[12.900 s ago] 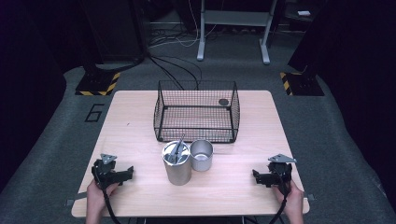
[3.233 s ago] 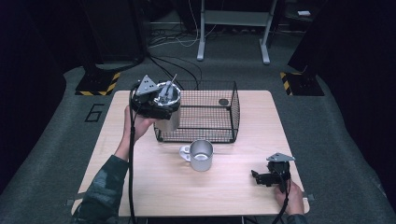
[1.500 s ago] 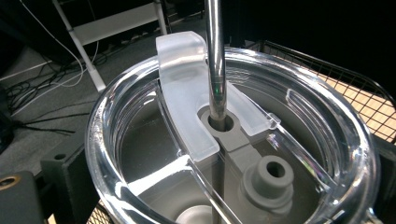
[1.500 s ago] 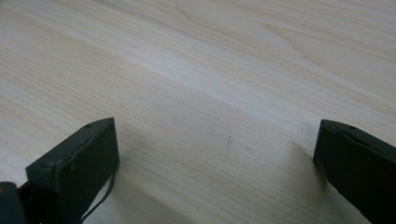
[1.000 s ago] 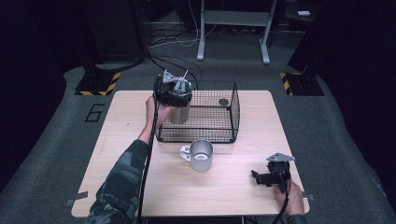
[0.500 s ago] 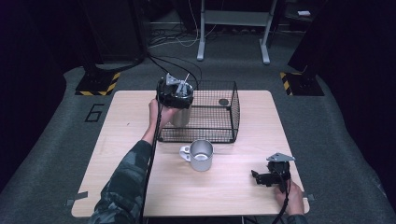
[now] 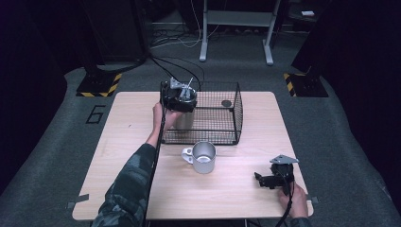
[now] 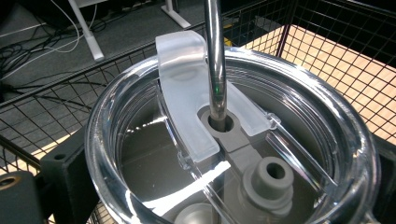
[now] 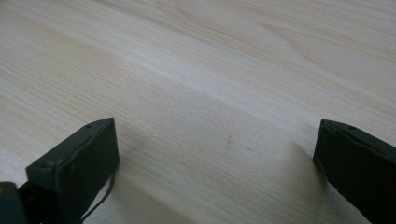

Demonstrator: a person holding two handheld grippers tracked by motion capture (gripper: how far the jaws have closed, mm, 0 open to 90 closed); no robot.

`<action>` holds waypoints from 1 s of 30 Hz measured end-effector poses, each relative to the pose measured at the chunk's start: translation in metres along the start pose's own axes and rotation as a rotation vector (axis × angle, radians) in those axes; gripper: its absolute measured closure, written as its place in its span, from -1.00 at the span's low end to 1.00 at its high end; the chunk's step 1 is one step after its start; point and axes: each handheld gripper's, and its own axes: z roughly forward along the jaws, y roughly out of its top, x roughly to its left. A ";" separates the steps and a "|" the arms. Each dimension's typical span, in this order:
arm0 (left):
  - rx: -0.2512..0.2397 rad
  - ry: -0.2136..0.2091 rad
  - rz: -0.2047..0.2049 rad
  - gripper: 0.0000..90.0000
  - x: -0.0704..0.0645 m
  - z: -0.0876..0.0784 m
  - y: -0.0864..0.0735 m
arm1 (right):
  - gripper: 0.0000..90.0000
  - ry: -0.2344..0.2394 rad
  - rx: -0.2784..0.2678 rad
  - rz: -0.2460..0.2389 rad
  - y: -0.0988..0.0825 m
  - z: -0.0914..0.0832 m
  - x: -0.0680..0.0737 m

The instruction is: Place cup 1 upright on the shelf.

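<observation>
Item: tall stainless-steel tumbler with clear plastic lid and metal straw (image 7: 182, 118), clamped in the left gripper (image 7: 179, 98), whose jaws stand either side of the rim in the left gripper view. Location: left rear corner of the black wire-mesh basket (image 7: 222, 135), lower than half a second ago and apparently inside the wires; earlier it was carried over the table's left side. Lid (image 8: 233, 140) and straw (image 8: 214, 56) upright. Judgement: placement nearly done; release should follow once the base lands. Right gripper (image 7: 265, 180): jaws wide apart, holding nothing, resting unmoved on the pale wooden table (image 7: 118, 156). Small steel mug with handle (image 7: 202, 157) stands unmoved just before the basket, likely next.
</observation>
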 end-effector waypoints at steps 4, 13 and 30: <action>0.009 0.002 -0.006 -0.91 -0.003 0.004 -0.002 | -1.00 -0.001 -0.001 0.002 0.000 0.000 0.000; 0.025 0.000 -0.010 -0.91 -0.004 0.012 -0.006 | -1.00 -0.001 -0.001 0.002 0.000 0.000 0.000; 0.072 -0.016 -0.018 -0.91 -0.003 0.020 -0.009 | -1.00 -0.002 -0.001 0.001 0.000 0.000 0.000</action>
